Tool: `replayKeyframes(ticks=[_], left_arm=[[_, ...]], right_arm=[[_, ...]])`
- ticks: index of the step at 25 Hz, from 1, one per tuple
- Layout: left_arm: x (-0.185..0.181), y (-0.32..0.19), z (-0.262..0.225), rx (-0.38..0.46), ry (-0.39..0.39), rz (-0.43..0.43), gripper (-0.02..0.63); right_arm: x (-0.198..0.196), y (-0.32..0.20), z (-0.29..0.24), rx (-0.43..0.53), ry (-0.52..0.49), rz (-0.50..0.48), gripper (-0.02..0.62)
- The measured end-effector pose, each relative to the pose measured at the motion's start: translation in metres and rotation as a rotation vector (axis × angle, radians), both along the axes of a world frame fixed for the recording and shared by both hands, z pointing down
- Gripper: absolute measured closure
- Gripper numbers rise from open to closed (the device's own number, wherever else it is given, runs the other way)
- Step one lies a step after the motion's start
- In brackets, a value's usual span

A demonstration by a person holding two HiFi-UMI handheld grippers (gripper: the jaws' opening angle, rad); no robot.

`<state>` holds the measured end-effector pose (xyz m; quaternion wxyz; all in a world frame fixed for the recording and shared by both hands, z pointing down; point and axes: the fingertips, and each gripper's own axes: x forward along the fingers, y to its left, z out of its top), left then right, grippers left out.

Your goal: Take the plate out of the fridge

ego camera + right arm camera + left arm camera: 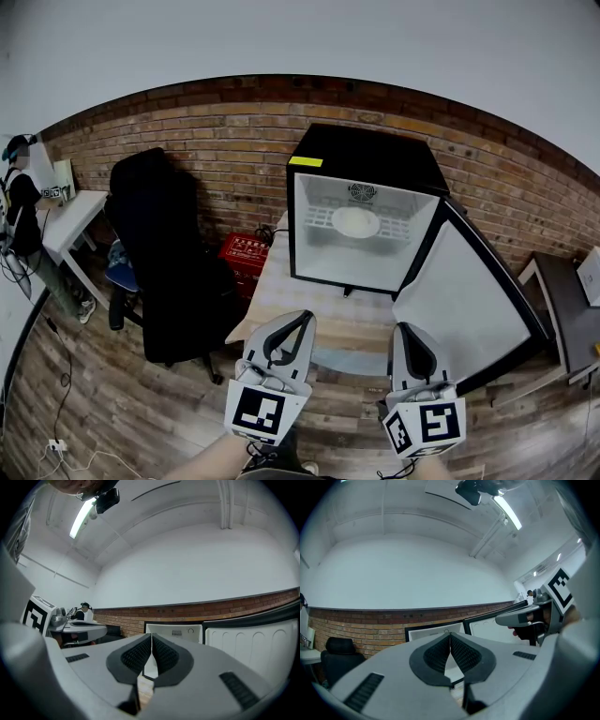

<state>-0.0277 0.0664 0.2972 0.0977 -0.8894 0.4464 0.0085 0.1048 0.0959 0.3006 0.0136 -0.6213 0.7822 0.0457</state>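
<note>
A small black fridge (364, 155) stands on a wooden table (281, 291), its door (464, 300) swung wide open to the right. Inside, a white plate (356, 222) lies on the white wire shelf. My left gripper (305, 319) and right gripper (405, 330) hover side by side in front of the table's near edge, short of the fridge, both shut and empty. In the left gripper view the closed pads (450, 645) point at the fridge opening (433, 632). In the right gripper view the closed pads (152, 649) point toward the fridge (176, 633).
A black office chair (159, 244) stands left of the table, with a red box (246, 253) beside it against the brick wall. A white desk (70, 220) and a person (23, 211) are at far left. A dark desk (567, 309) sits at right.
</note>
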Motion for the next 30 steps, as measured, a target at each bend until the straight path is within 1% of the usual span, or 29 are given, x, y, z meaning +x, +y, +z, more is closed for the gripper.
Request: replayKeyframes(ticks=[8,21,30], left_arm=[[0.004,-0.049,0.007,-0.013,0.0,0.023,0.588],[0.014,-0.163,0.009,-0.034,-0.011,0.077,0.588],[0.025,-0.24,0.012,-0.058,-0.014,0.137,0.588]], right_arm=[[-0.001,-0.052,0.008,-0.016,0.001,0.011,0.566],[-0.003,-0.163,0.015,-0.063,0.012,0.038,0.566],[0.003,-0.238,0.013,-0.089,0.02,0.09,0.566]])
